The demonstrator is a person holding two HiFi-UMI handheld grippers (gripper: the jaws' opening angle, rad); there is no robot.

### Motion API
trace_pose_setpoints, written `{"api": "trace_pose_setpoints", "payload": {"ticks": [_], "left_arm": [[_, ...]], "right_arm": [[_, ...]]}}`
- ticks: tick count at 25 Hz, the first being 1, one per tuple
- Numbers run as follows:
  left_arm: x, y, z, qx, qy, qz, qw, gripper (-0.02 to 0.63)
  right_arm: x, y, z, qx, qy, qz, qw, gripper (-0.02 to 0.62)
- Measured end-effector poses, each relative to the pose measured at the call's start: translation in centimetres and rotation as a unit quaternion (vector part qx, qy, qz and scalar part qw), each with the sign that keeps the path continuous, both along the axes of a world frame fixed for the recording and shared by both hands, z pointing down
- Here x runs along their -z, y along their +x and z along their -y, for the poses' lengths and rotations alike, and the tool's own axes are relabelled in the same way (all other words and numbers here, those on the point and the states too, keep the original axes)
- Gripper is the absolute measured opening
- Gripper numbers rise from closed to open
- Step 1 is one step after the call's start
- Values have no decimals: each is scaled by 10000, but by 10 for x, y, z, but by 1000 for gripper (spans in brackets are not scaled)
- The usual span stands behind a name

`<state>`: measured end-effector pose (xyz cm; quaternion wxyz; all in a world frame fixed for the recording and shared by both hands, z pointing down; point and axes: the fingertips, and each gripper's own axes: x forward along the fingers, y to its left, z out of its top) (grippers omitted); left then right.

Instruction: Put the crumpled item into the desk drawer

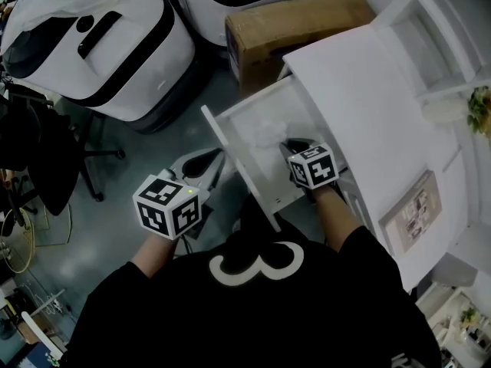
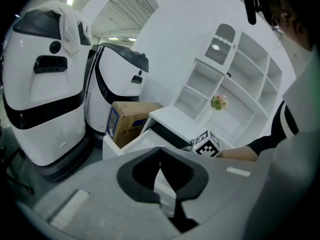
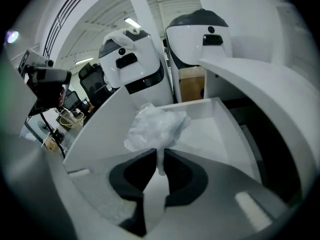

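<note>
Right tool [image 3: 159, 154] is shown pinching a thin tail of the crumpled item [image 3: 156, 126], which is held inside the open drawer [image 3: 220, 115] of the table [image 1: 360, 90]. Left tool [image 2: 160, 151], pressed together and empty, is held aside. Placement is judged in hand; spreading the jaws for release is called for next.

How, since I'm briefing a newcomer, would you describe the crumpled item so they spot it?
Find the white desk; its drawer stands pulled open. There the right gripper pinches a crumpled wad of clear plastic, the only wrinkled, translucent thing among smooth white panels.
</note>
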<state>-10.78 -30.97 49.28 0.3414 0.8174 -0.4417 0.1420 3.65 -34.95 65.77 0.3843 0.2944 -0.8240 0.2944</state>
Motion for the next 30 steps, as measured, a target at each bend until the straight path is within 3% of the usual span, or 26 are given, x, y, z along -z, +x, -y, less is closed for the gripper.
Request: {"api": "trace_pose_setpoints", "payload": {"ticks": [10, 17, 25, 30], "left_arm": [[-18, -7, 3, 106, -240, 31, 9997, 9], [-26, -10, 7, 204, -331, 31, 9992, 9], [-35, -7, 4, 252, -450, 44, 9987, 9], [-31, -9, 4, 312, -411, 61, 9987, 9]], "right_arm": [[-70, 20, 1, -21, -704, -525, 9961, 51], [-99, 23, 3, -194, -1078, -586, 9923, 54], [-111, 34, 1, -296, -1269, -624, 9895, 67], [-108, 35, 4, -413, -1237, -546, 9900, 119]]}}
